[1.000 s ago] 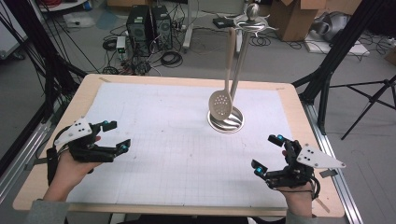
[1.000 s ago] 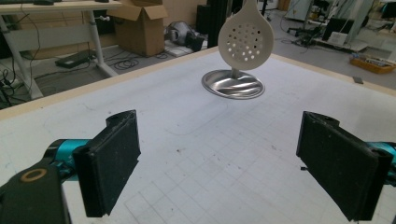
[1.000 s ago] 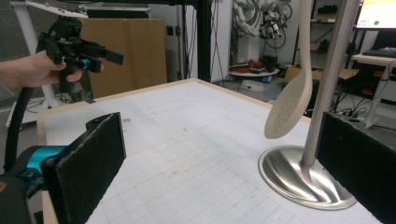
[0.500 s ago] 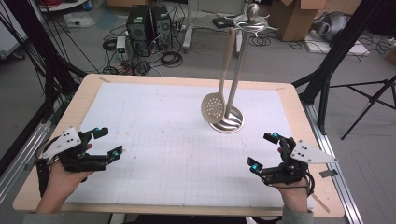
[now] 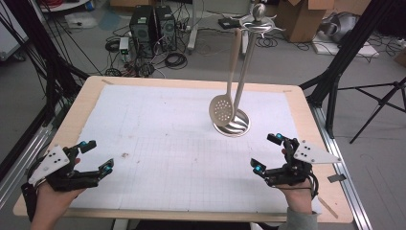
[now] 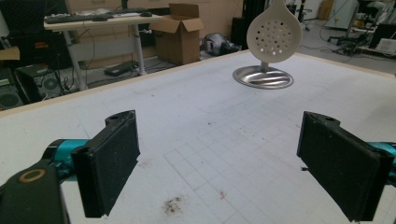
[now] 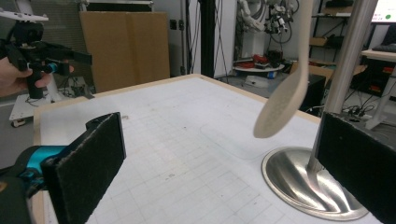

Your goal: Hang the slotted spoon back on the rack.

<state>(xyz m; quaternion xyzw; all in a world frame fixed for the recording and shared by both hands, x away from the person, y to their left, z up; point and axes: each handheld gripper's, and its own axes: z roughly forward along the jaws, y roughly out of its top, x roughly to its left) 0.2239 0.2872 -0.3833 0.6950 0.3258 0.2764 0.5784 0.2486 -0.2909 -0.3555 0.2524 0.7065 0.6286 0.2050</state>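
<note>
cream slotted spoon (image 5: 222, 109) hangs upright from the steel stand (image 5: 249, 72), up the worktop (image 5: 167, 139) from both grippers; the right gripper (image 5: 267, 152) is nearer, the left gripper (image 5: 98, 155) well apart, both with jaws spread and empty. left gripper view: spoon bowl (image 6: 274, 31) far ahead, right of centre. right gripper view: spoon (image 7: 282, 105) close ahead beside the stand's base (image 7: 308, 186); cluttered lab floor beyond.

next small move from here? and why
Probably bring the right tool forward toward the slotted spoon, which hangs from the metal stand. That tool is the nearer one, its jaws stand open with nothing between them, and the left tool sits at the far near corner of the table.
</note>
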